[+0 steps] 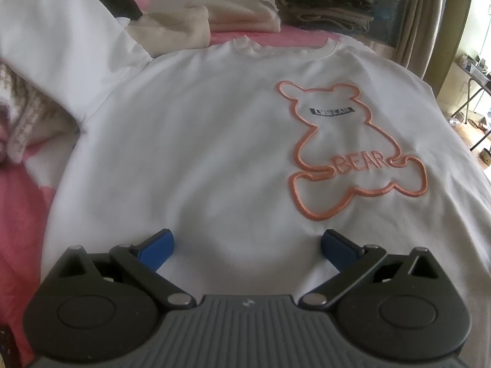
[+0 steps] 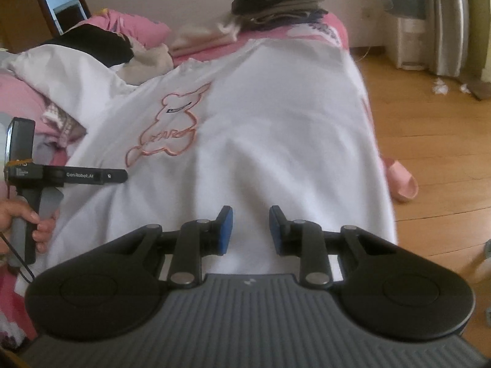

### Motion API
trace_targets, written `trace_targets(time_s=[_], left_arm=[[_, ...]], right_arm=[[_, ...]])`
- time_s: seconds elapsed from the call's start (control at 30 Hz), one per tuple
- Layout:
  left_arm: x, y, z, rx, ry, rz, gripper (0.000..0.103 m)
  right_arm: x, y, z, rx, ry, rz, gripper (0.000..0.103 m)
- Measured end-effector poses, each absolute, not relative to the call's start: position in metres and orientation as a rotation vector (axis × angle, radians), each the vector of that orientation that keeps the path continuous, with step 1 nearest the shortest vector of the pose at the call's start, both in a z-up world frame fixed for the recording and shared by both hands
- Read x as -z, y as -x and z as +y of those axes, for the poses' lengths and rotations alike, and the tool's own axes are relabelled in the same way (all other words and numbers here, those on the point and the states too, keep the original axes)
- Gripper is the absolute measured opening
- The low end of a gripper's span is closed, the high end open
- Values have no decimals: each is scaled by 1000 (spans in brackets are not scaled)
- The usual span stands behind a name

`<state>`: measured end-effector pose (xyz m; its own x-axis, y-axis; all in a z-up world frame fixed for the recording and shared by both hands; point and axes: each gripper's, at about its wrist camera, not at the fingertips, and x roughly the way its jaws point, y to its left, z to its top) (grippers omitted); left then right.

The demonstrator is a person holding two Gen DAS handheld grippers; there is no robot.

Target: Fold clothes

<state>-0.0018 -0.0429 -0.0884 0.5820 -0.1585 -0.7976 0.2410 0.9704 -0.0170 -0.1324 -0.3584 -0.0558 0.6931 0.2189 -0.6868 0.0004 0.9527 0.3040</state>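
- Two grippers hover over one white sweatshirt (image 1: 190,153), spread front-up on the bed (image 2: 291,35) so it lies flat for folding.
- Left gripper (image 1: 247,245): jaws wide apart, empty, above the hem.
- Right gripper (image 2: 251,230): jaws narrowly parted, gripping nothing.

— How is the light past my tools?

— Soft daylight from a bright, blown-out window area (image 1: 481,70) off to the right of my left tool. The white cotton sweatshirt with the orange bear outline (image 1: 214,141) looks evenly lit, with faint fold shadows.

— Sharpness?

— My right view is smeared throughout; both bend strongly at the edges.
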Motion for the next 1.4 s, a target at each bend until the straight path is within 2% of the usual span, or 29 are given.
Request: trace_targets(time_s=[0.1, 0.13, 0.17, 0.53, 0.73, 1.07, 1.13, 1.4], left_arm=[[88, 2, -42, 236, -97, 921, 103], [88, 2, -42, 237, -97, 921, 103], [88, 2, -41, 238, -97, 920, 103], [89, 3, -42, 235, -96, 917, 103], [86, -1, -40, 228, -65, 929, 103], [83, -10, -46, 253, -84, 941, 103], [83, -13, -48, 271, -109, 962, 103], [86, -28, -54, 286, -140, 1038, 103]], right_arm=[[68, 128, -368, -76, -325, 837, 21], [71, 130, -375, -61, -367, 833, 15], [73, 132, -381, -39, -399, 826, 14], [77, 127, -415, 188, -438, 816, 17], [90, 117, -463, 259, -679, 787, 19], [156, 93, -538, 309, -1345, 736, 35], [173, 90, -544, 322, -1448, 719, 43], [250, 77, -555, 301, -1848, 622, 53]])
